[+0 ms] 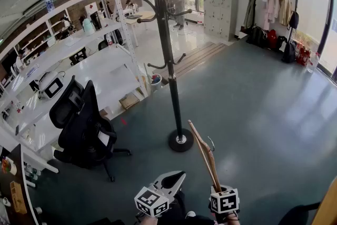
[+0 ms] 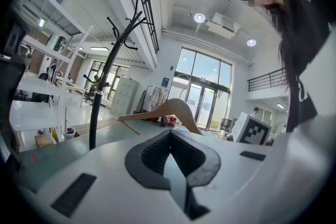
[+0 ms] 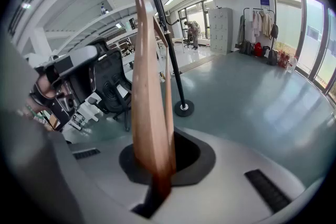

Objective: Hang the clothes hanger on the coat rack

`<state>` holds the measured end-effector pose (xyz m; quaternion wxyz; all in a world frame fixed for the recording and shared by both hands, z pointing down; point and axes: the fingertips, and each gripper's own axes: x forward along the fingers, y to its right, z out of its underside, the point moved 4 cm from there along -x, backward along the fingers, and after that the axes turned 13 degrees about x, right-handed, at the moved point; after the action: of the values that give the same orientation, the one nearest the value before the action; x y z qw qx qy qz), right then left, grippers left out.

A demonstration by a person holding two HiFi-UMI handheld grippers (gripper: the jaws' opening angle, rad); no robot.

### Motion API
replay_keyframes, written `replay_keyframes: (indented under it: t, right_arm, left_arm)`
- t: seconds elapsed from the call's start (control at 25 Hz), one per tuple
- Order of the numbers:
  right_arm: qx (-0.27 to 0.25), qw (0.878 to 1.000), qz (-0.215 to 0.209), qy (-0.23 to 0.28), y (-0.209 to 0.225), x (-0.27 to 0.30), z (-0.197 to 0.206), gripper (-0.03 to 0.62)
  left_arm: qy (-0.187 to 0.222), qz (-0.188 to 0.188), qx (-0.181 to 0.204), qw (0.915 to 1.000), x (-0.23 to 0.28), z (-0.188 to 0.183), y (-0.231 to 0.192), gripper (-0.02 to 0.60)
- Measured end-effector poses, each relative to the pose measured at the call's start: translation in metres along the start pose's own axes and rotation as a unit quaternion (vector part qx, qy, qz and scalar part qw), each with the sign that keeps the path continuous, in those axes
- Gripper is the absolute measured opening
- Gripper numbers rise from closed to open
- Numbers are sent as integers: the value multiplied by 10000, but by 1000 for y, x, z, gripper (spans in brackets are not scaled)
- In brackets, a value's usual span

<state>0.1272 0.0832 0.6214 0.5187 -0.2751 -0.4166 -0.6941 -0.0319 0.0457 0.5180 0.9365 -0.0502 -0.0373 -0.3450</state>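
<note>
Finding one: the coat rack (image 1: 167, 50) stands upright on its round base on the grey floor, a tall dark pole with curved pegs at several heights. All places below are given from it.

Finding two: the clothes hanger (image 1: 202, 153) is off the rack, short of its base and a little to the right in the head view. Its long axis rises out of the jaws and leans toward the rack, with the free end nearest the base. In the right gripper view the wooden hanger (image 3: 149, 102) runs almost straight up the frame, with the pole just behind it.

Finding three: the right gripper (image 1: 217, 188) is clamped on the lower end of the hanger, jaws pinching the wood. It is the one placed to make the move. The left gripper (image 1: 178, 177) sits beside it on the rack's near side, its jaws pressed together with nothing between them.

Finding four: the metal hook (image 1: 210, 143) juts from the hanger's side turned away from the pole. We judge it must be lifted and turned to meet a peg.
</note>
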Motion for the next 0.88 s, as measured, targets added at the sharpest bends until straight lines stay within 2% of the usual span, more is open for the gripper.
replay_keyframes:
  t: [0.36, 0.56, 0.88]
  right_arm:
    - [155, 9999, 38, 37, -26, 67, -104, 8]
    - [184, 9995, 238, 139, -30, 103, -167, 9]
    - [173, 9993, 287, 178, -35, 151, -240, 9]
  left_arm:
    - [55, 289, 181, 9994, 58, -28, -116, 0]
    - [187, 407, 325, 9985, 89, -50, -176, 0]
    - [212, 428, 264, 9985, 115, -55, -234, 0]
